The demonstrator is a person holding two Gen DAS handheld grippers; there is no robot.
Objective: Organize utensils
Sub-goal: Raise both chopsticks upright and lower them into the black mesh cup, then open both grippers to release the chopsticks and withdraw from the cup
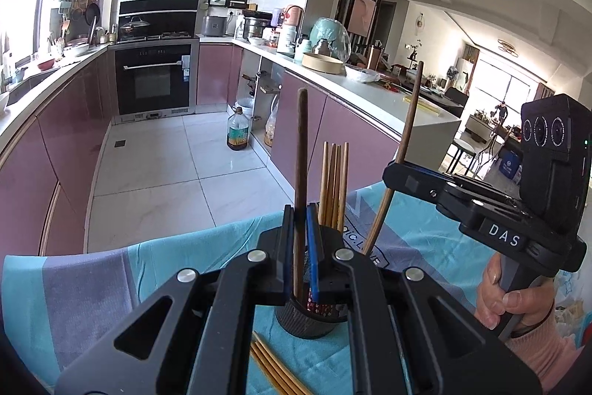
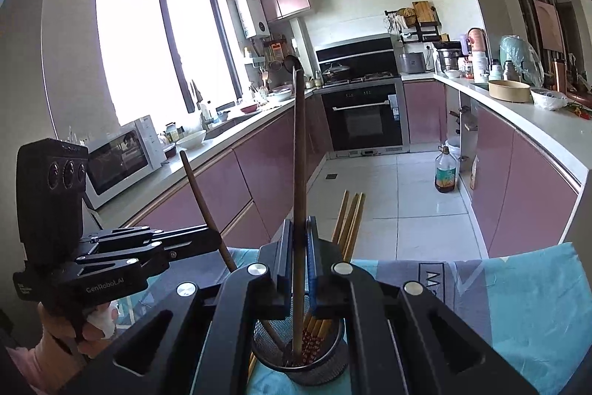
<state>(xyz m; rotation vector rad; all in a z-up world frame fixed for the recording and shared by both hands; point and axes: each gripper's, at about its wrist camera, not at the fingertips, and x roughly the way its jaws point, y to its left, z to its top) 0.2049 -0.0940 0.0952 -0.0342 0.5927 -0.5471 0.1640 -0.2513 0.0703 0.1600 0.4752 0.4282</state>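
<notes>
Both tongs were lowering dark chopsticks into the mesh holder. The left gripper was pinched on one dark chopstick, held nearly upright, its lower end running down behind the jaws toward the black mesh cup directly beneath. The right gripper was likewise clamped on a second dark chopstick, whose tip already stood inside the mesh cup just below its jaws.

To do the step well, each stick probably wanted to be kept upright and eased straight down until its tip met the cup's floor, and only then released; the two tongs stood close together over one small opening, so lowering one at a time seemed safer than crossing sticks. Letting go too high might have tipped the light cup.

Inside the cup, beyond the left tongs, a bundle of pale bamboo chopsticks stood upright, their patterned red ends down at the bottom. A few more pale chopsticks lay loose on the blue cloth, just below and to the near side of the left tongs, not yet gathered
</notes>
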